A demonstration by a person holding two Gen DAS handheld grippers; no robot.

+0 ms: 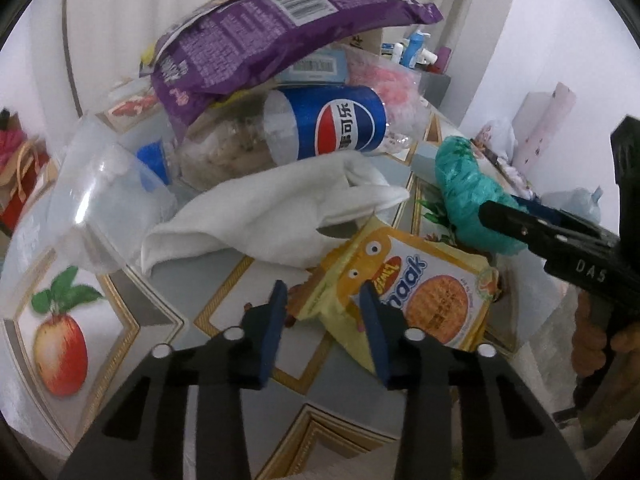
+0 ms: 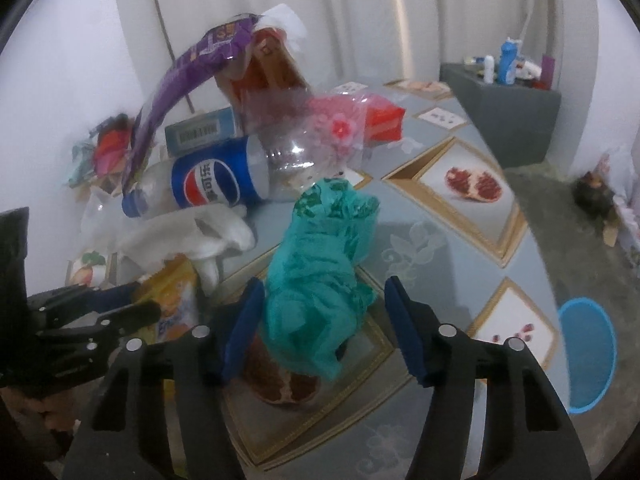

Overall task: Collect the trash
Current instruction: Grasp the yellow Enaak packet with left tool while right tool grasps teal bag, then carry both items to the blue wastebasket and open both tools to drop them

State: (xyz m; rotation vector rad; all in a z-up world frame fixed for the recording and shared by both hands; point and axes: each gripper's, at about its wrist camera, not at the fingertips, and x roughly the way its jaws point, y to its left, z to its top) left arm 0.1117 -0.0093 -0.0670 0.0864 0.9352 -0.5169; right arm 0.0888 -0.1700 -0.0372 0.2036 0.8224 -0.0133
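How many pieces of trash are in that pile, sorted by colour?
Purple: 1, snack bag
Blue: 1, Pepsi bottle
White: 1, tissue
Yellow: 1, biscuit wrapper
Teal: 1, crumpled bag
Pink: 1, clear bag
Total: 6 I can clearly tell apart.

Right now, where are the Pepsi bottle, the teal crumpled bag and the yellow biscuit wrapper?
Pepsi bottle (image 1: 340, 126), left wrist view, blue label.
Teal crumpled bag (image 2: 316, 280), right wrist view, middle of bundle.
Yellow biscuit wrapper (image 1: 436, 300), left wrist view, printed biscuit.
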